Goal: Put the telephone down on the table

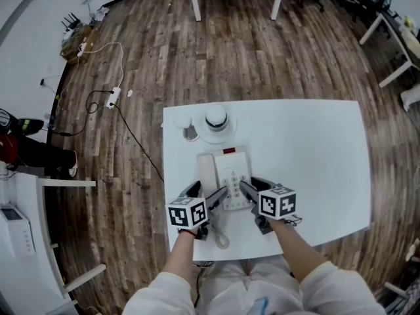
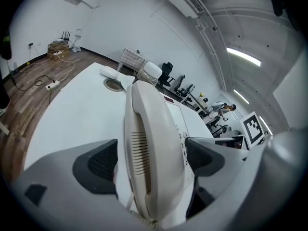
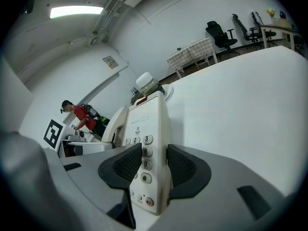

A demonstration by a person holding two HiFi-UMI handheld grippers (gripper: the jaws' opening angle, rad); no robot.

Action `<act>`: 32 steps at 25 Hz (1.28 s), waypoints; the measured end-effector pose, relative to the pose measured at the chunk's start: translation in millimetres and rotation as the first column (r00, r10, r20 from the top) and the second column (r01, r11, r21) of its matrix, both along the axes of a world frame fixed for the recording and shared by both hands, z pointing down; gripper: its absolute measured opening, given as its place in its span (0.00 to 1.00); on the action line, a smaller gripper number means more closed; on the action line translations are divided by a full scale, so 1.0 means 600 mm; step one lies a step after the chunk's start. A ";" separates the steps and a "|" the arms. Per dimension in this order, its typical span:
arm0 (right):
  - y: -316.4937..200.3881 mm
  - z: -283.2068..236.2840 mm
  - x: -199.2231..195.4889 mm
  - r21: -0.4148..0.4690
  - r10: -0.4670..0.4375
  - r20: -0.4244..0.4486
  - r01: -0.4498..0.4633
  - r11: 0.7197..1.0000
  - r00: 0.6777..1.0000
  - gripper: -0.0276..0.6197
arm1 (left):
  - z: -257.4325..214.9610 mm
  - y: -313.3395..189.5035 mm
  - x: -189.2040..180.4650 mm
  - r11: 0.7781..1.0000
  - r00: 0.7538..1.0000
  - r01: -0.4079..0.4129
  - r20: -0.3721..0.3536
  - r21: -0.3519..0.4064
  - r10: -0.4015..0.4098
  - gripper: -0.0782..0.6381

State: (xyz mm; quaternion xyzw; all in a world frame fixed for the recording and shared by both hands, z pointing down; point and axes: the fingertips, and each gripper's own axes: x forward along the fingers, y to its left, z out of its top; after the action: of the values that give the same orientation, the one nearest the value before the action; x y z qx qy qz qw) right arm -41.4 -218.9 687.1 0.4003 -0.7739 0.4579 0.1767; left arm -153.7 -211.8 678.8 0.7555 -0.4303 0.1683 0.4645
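left gripper (image 2: 150, 155): jaws spread wide, one on each side of the handset, pads not pressing on it.
handset (image 2: 144, 109): cream, lengthwise between those jaws, along the left side of the telephone.
cord (image 1: 220, 235): runs from the handset towards the table's near edge.
white-lidded container (image 1: 215, 118): on a saucer (image 1: 201, 135), just beyond the telephone.
telephone (image 3: 144, 124): on the near middle of the table, keypad up.
right gripper (image 3: 155, 160): pinching the telephone's right edge, pads beside the number keys.
table (image 1: 315, 156): white, bare to the right.
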 end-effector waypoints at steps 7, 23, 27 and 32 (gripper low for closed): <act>0.000 0.000 -0.001 0.000 -0.011 -0.010 0.011 1.000 1.000 0.33 | -0.054 0.010 -0.019 0.998 0.998 0.050 -0.047 0.028 -0.048 0.72; -0.002 0.001 -0.004 0.003 -0.032 -0.035 0.032 0.999 0.999 0.33 | -0.171 0.104 0.077 0.998 0.976 0.041 -0.218 0.048 -0.029 0.57; -0.002 0.000 -0.005 0.004 -0.034 -0.043 0.035 0.999 0.998 0.32 | -0.181 0.121 0.085 0.997 0.973 0.052 -0.228 0.053 -0.039 0.27; -0.003 -0.008 -0.004 0.013 -0.038 -0.041 0.039 0.999 0.998 0.32 | -0.191 0.140 0.105 0.999 0.962 0.010 -0.271 0.049 0.003 0.23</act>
State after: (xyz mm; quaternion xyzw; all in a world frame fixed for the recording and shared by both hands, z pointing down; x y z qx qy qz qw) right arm -43.6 -220.4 682.0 0.3957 -0.7808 0.4410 0.1983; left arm -90.7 -127.7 564.2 0.7821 -0.3681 0.0515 0.5001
